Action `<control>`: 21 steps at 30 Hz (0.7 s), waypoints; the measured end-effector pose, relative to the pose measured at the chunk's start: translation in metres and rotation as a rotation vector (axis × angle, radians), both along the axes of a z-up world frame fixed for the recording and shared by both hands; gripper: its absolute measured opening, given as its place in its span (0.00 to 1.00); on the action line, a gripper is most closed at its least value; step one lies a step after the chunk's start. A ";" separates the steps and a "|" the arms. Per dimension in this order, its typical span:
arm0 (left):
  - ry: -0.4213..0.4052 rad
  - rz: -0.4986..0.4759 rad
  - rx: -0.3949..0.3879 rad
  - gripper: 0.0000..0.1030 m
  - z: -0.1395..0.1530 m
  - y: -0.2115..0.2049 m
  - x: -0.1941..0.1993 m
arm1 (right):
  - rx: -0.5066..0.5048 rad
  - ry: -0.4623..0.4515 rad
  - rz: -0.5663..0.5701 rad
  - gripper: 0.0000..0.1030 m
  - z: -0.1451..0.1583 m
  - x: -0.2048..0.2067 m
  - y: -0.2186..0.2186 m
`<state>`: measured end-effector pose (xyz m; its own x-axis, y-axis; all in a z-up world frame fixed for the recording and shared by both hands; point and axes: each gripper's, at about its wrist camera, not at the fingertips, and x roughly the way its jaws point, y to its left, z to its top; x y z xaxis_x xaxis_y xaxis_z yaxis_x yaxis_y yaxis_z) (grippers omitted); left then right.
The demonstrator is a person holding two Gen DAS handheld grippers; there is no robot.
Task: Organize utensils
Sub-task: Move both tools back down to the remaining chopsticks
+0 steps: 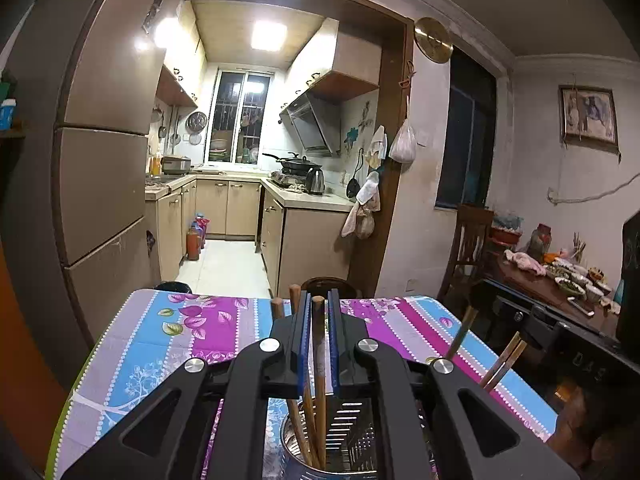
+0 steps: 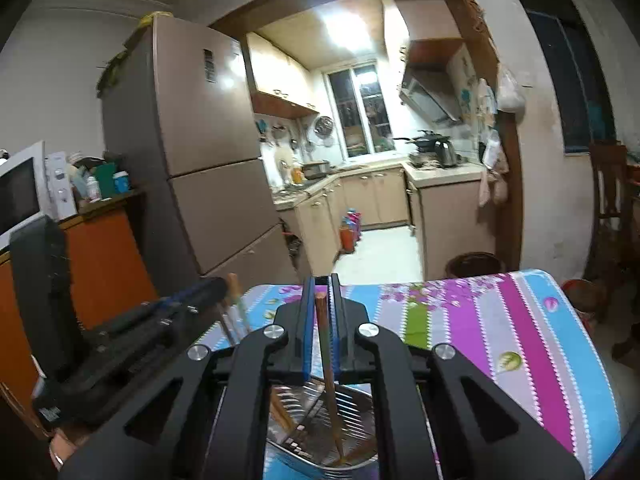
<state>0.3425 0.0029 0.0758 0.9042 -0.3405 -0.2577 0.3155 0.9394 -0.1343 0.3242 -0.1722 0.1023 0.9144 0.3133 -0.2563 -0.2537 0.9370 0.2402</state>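
Note:
My left gripper point(image 1: 319, 300) is shut on a brown wooden chopstick point(image 1: 319, 344) that stands in a perforated steel utensil holder point(image 1: 352, 436) below it, with other chopsticks point(image 1: 304, 420) in the same holder. My right gripper point(image 2: 321, 286) is shut on a dark chopstick point(image 2: 328, 360) whose lower end rests inside the steel holder point(image 2: 344, 420). In the right wrist view the left gripper point(image 2: 200, 292) shows at the left, with chopsticks point(image 2: 236, 312) beside it. In the left wrist view the right gripper point(image 1: 500, 312) shows at the right with chopsticks point(image 1: 502, 364).
The holder stands on a table with a flowered striped cloth point(image 1: 168, 344), which also shows in the right wrist view point(image 2: 500, 332). A fridge point(image 1: 100, 160) stands left. A dining table with dishes point(image 1: 568, 280) is at the right. A kitchen lies beyond.

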 end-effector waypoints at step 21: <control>-0.120 -0.003 0.292 0.16 0.004 0.058 -0.243 | -0.189 -0.049 -0.229 0.44 0.000 -0.209 -0.133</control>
<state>0.0994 0.0605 0.0797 0.9332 -0.2709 -0.2361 0.3159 0.9317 0.1792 0.1151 -0.3048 0.1021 0.9684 0.0487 -0.2446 -0.0378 0.9981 0.0490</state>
